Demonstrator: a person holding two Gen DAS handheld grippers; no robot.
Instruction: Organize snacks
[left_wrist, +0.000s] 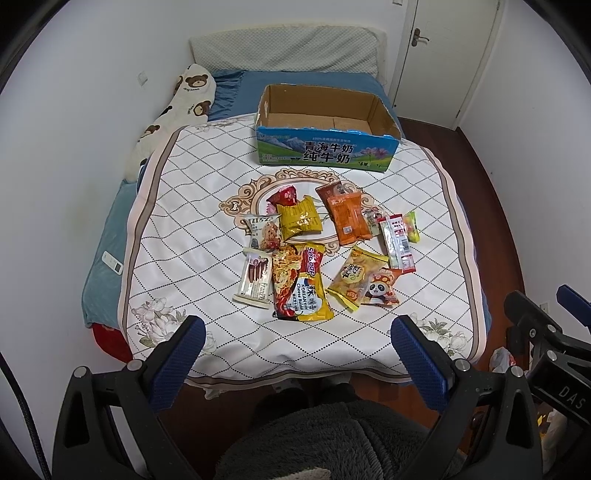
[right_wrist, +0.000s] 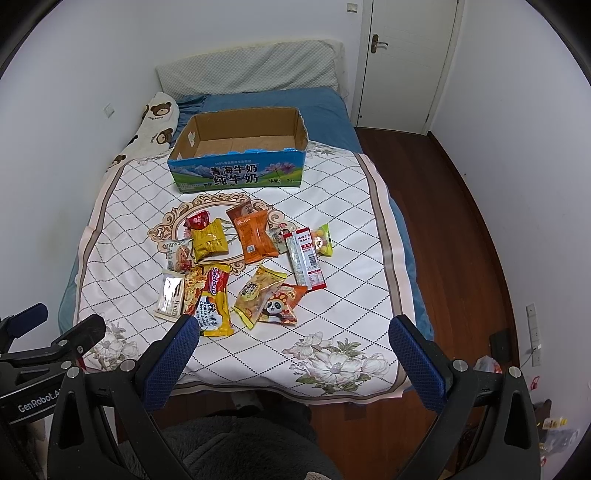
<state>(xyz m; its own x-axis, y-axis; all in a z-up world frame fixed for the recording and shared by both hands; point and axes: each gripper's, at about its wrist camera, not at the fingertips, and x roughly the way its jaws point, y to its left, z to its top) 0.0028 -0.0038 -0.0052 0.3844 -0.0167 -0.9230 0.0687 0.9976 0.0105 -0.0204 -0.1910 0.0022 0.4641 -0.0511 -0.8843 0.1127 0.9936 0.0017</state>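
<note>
Several snack packets lie in a loose pile on the white quilted cloth: a yellow and red noodle pack, an orange packet, a yellow crinkled bag, a panda packet and a long red and white strip. The pile also shows in the right wrist view. An open, empty cardboard milk box stands behind the pile, also in the right wrist view. My left gripper is open and empty above the cloth's near edge. My right gripper is open and empty there too.
The cloth covers a blue bed with a grey pillow and a bear-print pillow at the left. A white remote lies on the left bed edge. Wooden floor and a door are at the right.
</note>
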